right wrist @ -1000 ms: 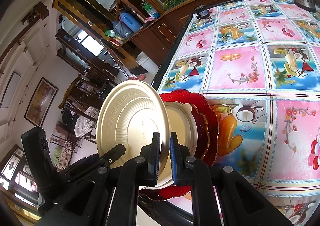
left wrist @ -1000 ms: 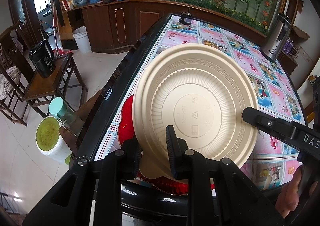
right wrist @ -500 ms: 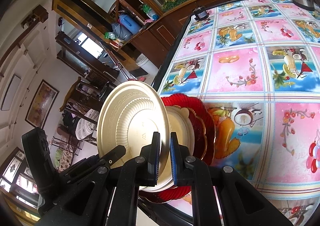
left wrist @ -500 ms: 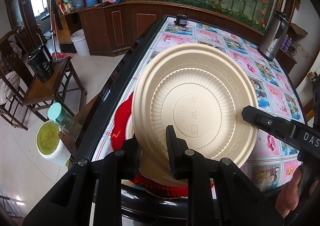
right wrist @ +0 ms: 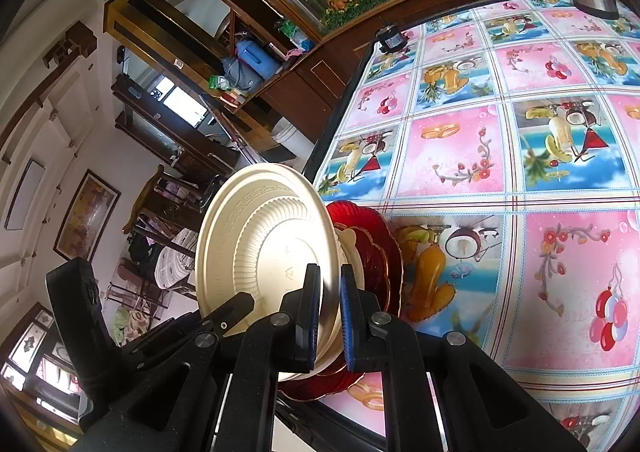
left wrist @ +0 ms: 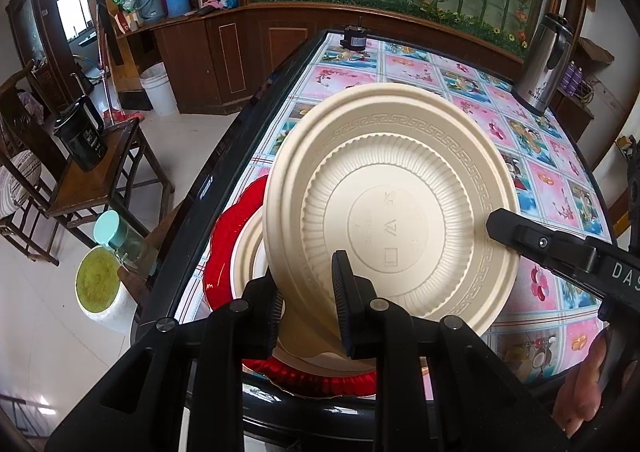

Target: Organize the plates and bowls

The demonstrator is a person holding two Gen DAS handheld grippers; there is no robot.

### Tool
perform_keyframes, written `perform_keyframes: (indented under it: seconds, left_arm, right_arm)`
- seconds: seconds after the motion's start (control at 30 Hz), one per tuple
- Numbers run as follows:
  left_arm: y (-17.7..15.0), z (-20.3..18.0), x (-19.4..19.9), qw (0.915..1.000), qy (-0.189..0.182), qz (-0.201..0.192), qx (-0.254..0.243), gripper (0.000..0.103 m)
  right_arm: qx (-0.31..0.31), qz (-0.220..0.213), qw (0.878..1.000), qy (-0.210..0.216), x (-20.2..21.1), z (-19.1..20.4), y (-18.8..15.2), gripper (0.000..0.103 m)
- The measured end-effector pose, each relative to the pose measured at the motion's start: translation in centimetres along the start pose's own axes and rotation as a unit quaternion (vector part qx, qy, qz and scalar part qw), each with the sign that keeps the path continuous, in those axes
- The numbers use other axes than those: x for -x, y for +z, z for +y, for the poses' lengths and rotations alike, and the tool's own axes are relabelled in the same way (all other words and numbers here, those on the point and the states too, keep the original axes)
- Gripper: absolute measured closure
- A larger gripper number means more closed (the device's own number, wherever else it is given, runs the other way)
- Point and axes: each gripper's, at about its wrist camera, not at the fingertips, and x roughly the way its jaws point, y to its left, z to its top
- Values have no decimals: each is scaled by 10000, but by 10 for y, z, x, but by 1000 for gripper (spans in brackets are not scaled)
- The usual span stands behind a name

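A cream plate (left wrist: 392,188) is held up tilted, its ribbed underside facing the left wrist camera. My left gripper (left wrist: 310,304) is shut on its lower rim. My right gripper (right wrist: 330,308) is shut on the rim of the same cream plate (right wrist: 256,252); one of its fingers (left wrist: 520,236) shows at the plate's right edge. Under the lifted plate, a red scalloped plate (left wrist: 228,244) lies at the table's near corner with another cream dish (left wrist: 250,252) on it. That red plate (right wrist: 376,252) also shows in the right wrist view behind the cream one.
The table (left wrist: 540,180) carries a pink and blue picture cloth. A steel flask (left wrist: 544,64) stands at its far right and a small black object (left wrist: 354,38) at its far edge. Left of the table are a wooden side table (left wrist: 92,188) and a bucket (left wrist: 98,284).
Both grippers keep their hold on the cream plate. The views have drifted only slightly, and a little more of the red plate shows under it.
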Motion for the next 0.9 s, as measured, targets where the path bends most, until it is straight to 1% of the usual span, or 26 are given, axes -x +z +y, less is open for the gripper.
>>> perform_keyframes:
  seconds: [0.67,0.77,0.9]
  left_arm:
    - [-2,20,-11,9997,-18,114,198,82]
    - [-1,19,-8,9997,-62,105,224,82]
    - [5,7,-1,9999,-106,-26,77,82]
  right_arm:
    - [83,203,9997,-81,-22,11,-1,93]
    - [82,201,9997,-67,-24,12,-2,93]
    - [91,105,9999,-49,-16,12,0,93]
